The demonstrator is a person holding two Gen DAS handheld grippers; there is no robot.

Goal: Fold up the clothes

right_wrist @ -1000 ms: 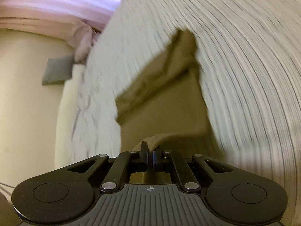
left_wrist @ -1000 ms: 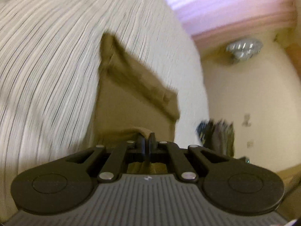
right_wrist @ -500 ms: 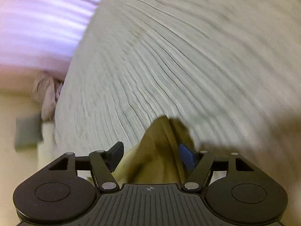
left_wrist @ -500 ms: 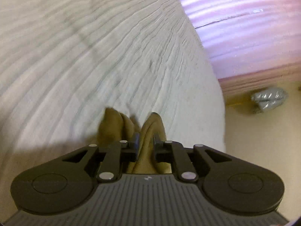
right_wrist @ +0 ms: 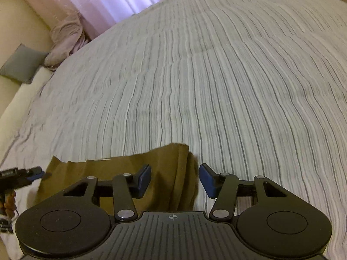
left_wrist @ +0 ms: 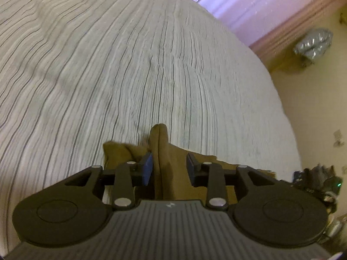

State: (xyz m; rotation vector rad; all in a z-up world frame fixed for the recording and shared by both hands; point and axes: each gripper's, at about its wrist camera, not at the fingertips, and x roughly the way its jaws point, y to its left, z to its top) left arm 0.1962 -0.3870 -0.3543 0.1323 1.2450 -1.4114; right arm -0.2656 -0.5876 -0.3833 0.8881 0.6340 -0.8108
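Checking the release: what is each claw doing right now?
Left claw: open, just widened, brown garment loose between its fingers.
Right claw: open, garment released.

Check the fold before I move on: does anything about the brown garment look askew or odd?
One ridge of the brown garment stands pinched up between the open left gripper jaws instead of lying flat on the striped bedspread.
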